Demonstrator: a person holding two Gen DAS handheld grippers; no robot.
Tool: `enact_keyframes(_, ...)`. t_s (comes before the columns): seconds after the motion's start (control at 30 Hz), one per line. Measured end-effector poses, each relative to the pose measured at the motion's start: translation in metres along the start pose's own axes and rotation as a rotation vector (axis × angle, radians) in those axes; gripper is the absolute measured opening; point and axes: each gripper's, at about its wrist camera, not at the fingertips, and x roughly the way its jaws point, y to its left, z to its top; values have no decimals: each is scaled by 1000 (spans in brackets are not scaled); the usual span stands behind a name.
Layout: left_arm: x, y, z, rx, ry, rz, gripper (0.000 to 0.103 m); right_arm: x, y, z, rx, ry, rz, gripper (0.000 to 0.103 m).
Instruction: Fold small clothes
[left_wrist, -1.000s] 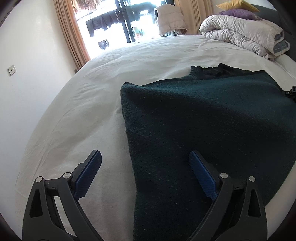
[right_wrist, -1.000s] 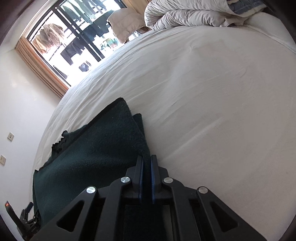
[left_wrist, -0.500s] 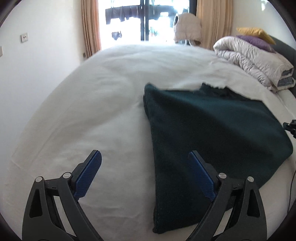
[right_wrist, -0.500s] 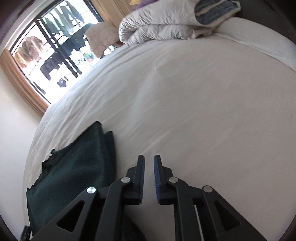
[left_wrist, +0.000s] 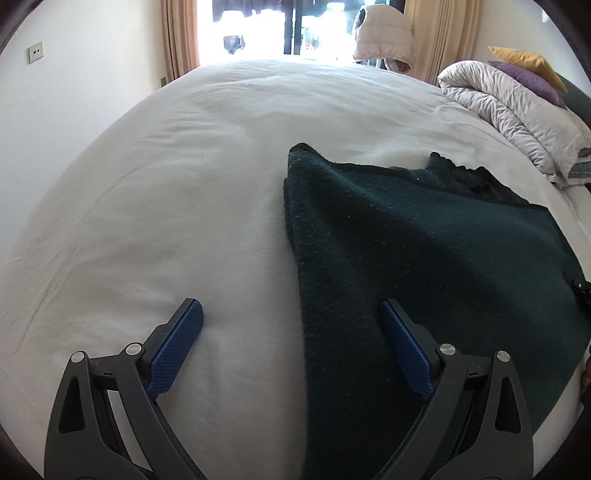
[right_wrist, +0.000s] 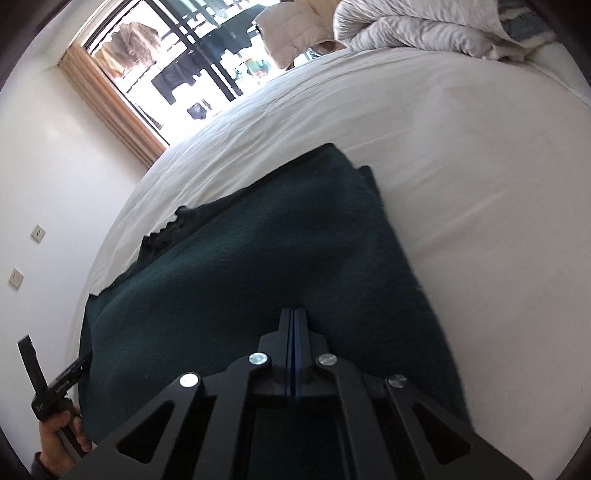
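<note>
A dark green knitted garment (left_wrist: 424, 251) lies folded on the white bed sheet (left_wrist: 184, 206); it also shows in the right wrist view (right_wrist: 258, 266). My left gripper (left_wrist: 291, 343) is open above the garment's left edge, one finger over the sheet, one over the cloth. My right gripper (right_wrist: 294, 321) is shut, its fingers pressed together above the garment's near part, with nothing visibly between them. The left gripper's handle (right_wrist: 55, 391) and hand show at the lower left of the right wrist view.
A rolled grey duvet (left_wrist: 517, 114) with purple and yellow pillows (left_wrist: 528, 70) lies at the bed's right end. A window with curtains (left_wrist: 291, 29) is behind the bed. A white wall (left_wrist: 55, 92) with a socket stands to the left.
My right gripper closed from slightly open and moved back over the garment. My left gripper stayed open and drew slightly closer to the garment's left edge.
</note>
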Motion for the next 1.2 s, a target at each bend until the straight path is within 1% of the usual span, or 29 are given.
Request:
enact_keyframes(0.07,1,6,-3,-5,-1,-14,98,-5,-12,5,26,-14,10,0)
enact_keyframes(0.17,-9,12,-13,-27,-12,5,98,-17,-14,5,8,-39,-32,0)
enact_keyframes(0.27,-26,9,-25,-26,-25,31,98,-36,-10,1,0,-87,-88,0)
enact_keyframes(0.3,-32,10,-27,-24,-29,43,98,-47,-9,-1,-7,-119,-129,13)
enact_keyframes(0.33,-40,10,-27,-25,-39,56,98,-57,-9,-4,-1,-148,-166,21)
enact_keyframes(0.37,-49,8,-26,-17,-66,84,97,-69,-12,-6,12,-182,-164,27)
enact_keyframes(0.43,-65,-1,-19,22,-137,123,97,-90,-17,-8,50,-245,-104,27)
enact_keyframes(0.47,-72,-6,-15,41,-170,123,97,-97,-19,-9,65,-266,-83,27)
enact_keyframes(0.5,-76,-13,-11,63,-195,120,97,-103,-19,-9,80,-281,-64,29)
enact_keyframes(0.53,-76,-19,-7,79,-198,125,97,-105,-18,-9,90,-282,-37,30)
enact_keyframes(0.6,-67,-30,-4,99,-188,124,97,-102,-12,-8,75,-254,31,30)
enact_keyframes(0.63,-60,-33,-6,109,-168,114,97,-99,-6,-9,52,-236,47,30)
enact_keyframes(0.7,-43,-38,-16,128,-112,113,97,-90,7,-15,-2,-189,89,30)
enact_keyframes(0.73,-31,-40,-21,134,-75,101,98,-84,12,-19,-21,-162,112,31)
enact_keyframes(0.77,-26,-36,-25,117,-56,75,98,-80,16,-25,-38,-137,127,35)
enact_keyframes(0.8,-24,-28,-27,87,-50,46,98,-71,17,-31,-52,-105,123,36)
enact_keyframes(0.87,-21,-14,-24,23,-17,-15,98,-57,6,-39,-29,-60,71,36)
enact_keyframes(0.9,-21,-10,-24,14,-14,-28,98,-52,-6,-43,-1,-51,51,22)
enact_keyframes(0.93,-23,-8,-25,15,-16,-31,98,-51,-18,-44,29,-58,51,13)
enact_keyframes(0.97,-26,-5,-26,13,-20,-26,98,-52,-30,-44,78,-61,53,0)
enact_keyframes(1.0,-32,-1,-28,0,-28,-14,98,-55,-40,-42,123,-66,39,0)
enact_keyframes(1.03,-39,6,-30,-26,-39,-2,98,-61,-46,-41,143,-82,27,0)
enact_keyframes(1.07,-46,14,-31,-59,-50,-2,98,-69,-46,-40,135,-102,0,1)
enact_keyframes(1.1,-53,24,-33,-105,-61,-17,98,-78,-44,-39,116,-121,-36,11)
enact_keyframes(1.13,-59,34,-34,-144,-62,-28,98,-86,-40,-38,96,-138,-50,19)
enact_keyframes(1.17,-63,44,-35,-186,-59,-47,98,-92,-35,-37,80,-156,-44,30)
enact_keyframes(1.2,-66,54,-36,-236,-55,-84,98,-97,-28,-36,66,-172,-34,31)
